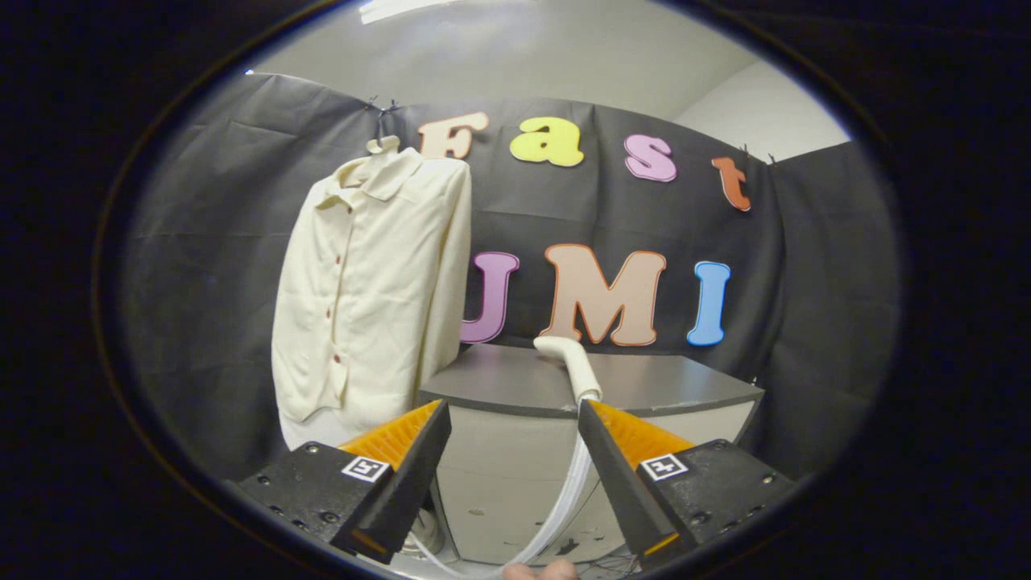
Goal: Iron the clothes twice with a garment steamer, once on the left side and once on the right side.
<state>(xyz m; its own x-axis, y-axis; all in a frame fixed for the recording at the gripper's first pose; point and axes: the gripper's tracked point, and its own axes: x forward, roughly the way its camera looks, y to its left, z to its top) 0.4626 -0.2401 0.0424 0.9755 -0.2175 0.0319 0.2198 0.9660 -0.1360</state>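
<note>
Beyond the left finger, a cream shirt hangs on a hanger against the wall. Ahead, the gripper gapes wide, gripping nothing; the white steamer lies on the grey table just past its right finger.

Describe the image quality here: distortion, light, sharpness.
Gripper view: strong fisheye bending, so the table edge and the wall's seams curve; soft, even light, no harsh glare on the cream shirt; the steamer on the table looks reasonably sharp; the open claw fingers close to the lens look large, their undersides in shadow.
</note>
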